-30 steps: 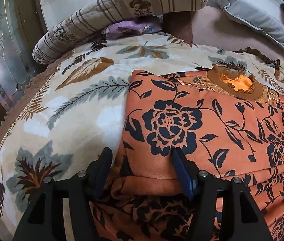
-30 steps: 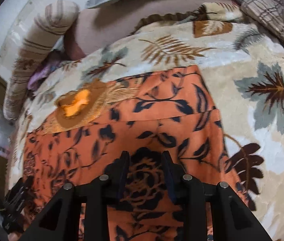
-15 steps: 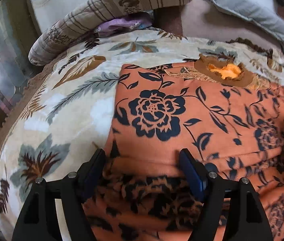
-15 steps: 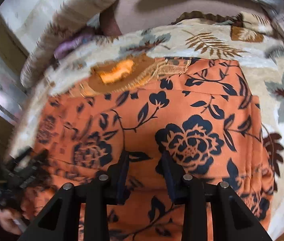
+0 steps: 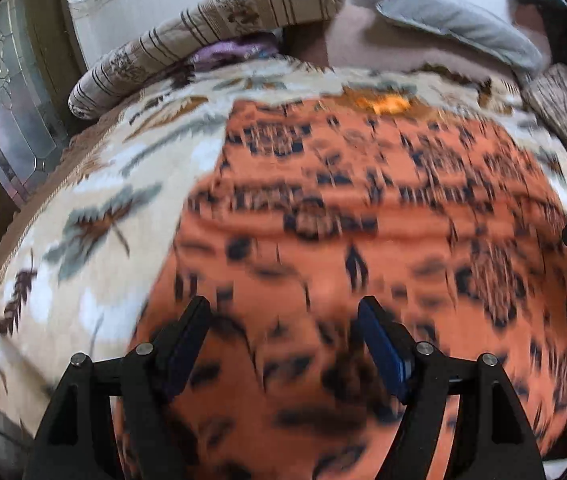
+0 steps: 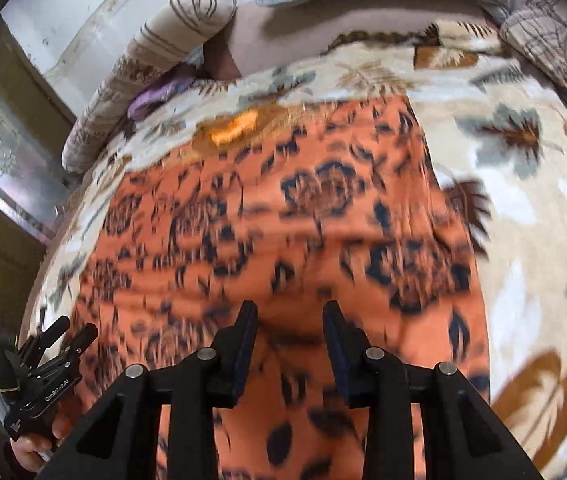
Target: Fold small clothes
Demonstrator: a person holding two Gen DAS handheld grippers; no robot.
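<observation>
Nearest, "GenRobot.AI" printed in white on the left gripper (image 6: 69, 334), gripped by a hand (image 6: 29, 446). Jaws spread wide, having just been opening, nothing pinched, poised over the orange floral garment (image 5: 363, 220). Right gripper (image 6: 289, 332) part-open, pads clear of cloth. Garment spread flat below and ahead of both claws on a leaf-print blanket (image 6: 523, 208). Farthest, striped bolster (image 5: 211, 36), grey pillow (image 5: 451, 24).

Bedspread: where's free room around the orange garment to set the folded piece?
Two bare strips of leaf-print bedspread. One lies between the orange floral garment and the patterned cushion. The other runs from the garment's opposite edge to the bed's edge. The far end is crowded: striped bolster, purple cloth and grey pillow.
</observation>
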